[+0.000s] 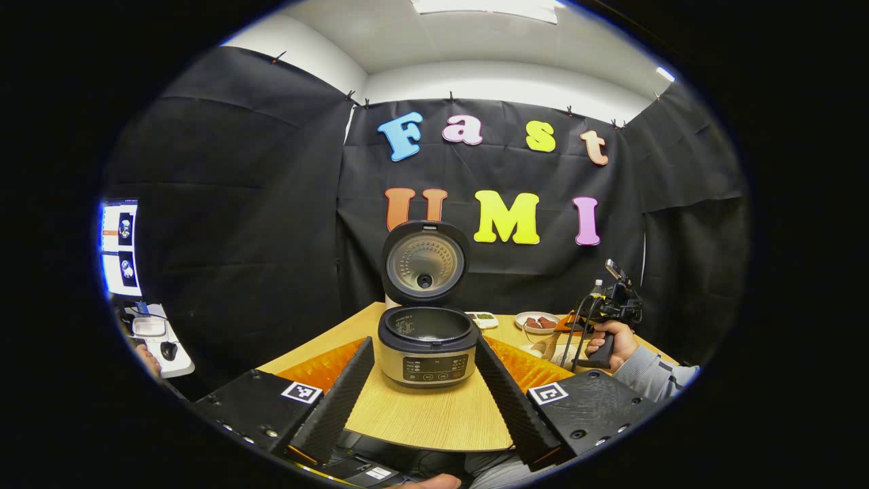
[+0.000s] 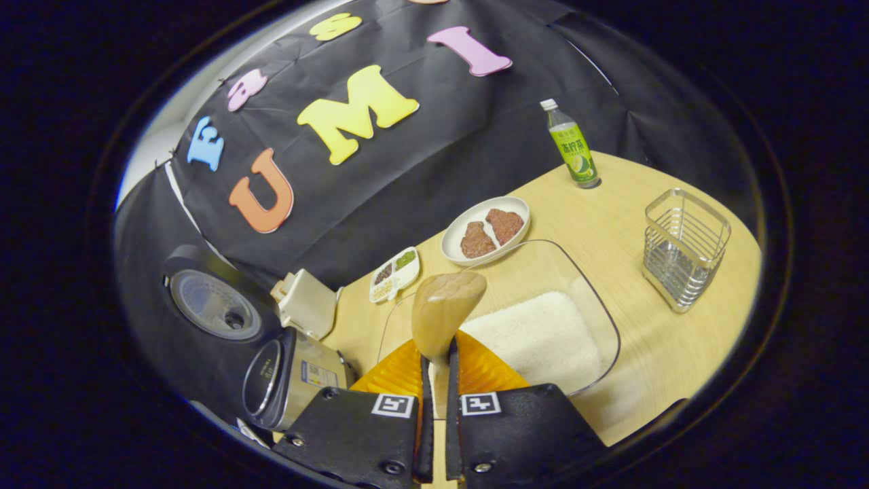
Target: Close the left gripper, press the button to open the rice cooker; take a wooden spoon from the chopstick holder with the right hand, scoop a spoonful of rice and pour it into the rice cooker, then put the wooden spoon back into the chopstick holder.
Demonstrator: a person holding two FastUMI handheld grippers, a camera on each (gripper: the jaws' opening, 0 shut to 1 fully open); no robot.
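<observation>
The rice cooker (image 1: 426,348) stands on the wooden table with its lid (image 1: 425,261) swung up and the pot bare inside. My left gripper (image 1: 422,350) is open, its fingers spread to either side of the cooker's front and apart from it. My right gripper (image 2: 438,358) is shut on the handle of the wooden spoon (image 2: 445,311), whose bowl points forward over the near left part of the glass dish (image 2: 592,299) of white rice (image 2: 536,336). The wire chopstick holder (image 2: 682,248) stands to the right of the dish. The cooker (image 2: 292,380) lies low to the left in the right gripper view.
A white plate (image 2: 485,229) with brown pieces, a small compartment tray (image 2: 395,274), a beige box (image 2: 305,302) and a green-labelled bottle (image 2: 571,146) stand behind the dish. A hand (image 1: 609,343) holds the right gripper at the table's right. A desk with screens (image 1: 121,248) is at far left.
</observation>
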